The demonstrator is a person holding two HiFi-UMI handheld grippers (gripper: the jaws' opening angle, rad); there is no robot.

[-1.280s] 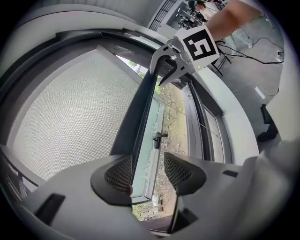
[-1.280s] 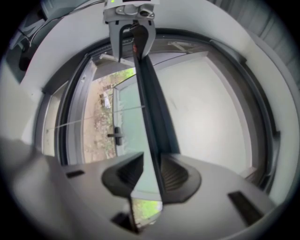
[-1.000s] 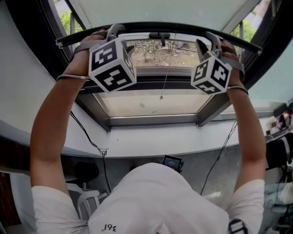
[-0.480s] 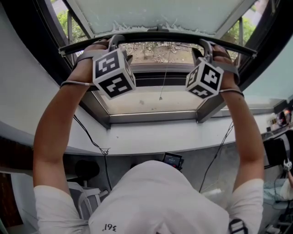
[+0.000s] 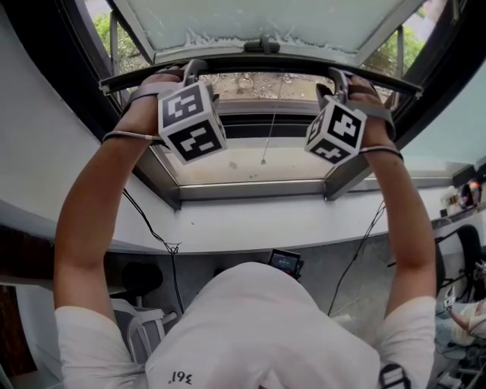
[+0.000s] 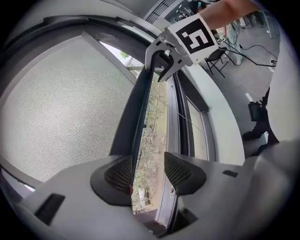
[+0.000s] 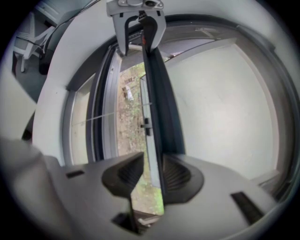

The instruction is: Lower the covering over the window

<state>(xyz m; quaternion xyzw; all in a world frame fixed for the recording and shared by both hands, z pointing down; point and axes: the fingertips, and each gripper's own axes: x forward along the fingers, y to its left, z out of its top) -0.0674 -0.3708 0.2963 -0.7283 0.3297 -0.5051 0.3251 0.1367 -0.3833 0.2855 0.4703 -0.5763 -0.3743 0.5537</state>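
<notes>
Step in hand: pull-down of the covering, part done by my reading. The covering [image 5: 258, 23], a pale mesh sheet, sits above both grippers. Its dark bottom bar [image 5: 262, 62] runs across from one to the other, with open glass below it.

Left hand-held gripper [image 6: 147, 174]: jaws apart, straddling the bar near its left end. In the left gripper view the bar lies against the pad on the left, and daylight shows between the bar and the other pad. It looks hooked over the bar, not clamped.

Between the grippers: a thin pull cord [image 5: 267, 137] hangs free below the bar, in front of the glass.

Right hand-held gripper [image 7: 151, 174]: jaws have just been opening a little, bar between them. The bar rests on the pad at the right, with a sliver of gap at the left one. Straddling as well.

Next move (judgement): draw both ends down evenly toward the lower window frame [image 5: 250, 194], well below the grippers. An uneven pull would likely skew the bar, and so loose a hold may slip.

Surroundings: a white sill [image 5: 250, 224] lies below the frame. A black cable [image 5: 152, 228] runs under the left gripper, and a small screen device [image 5: 285, 264] sits lower down. Only the cord lies in the bar's path.
</notes>
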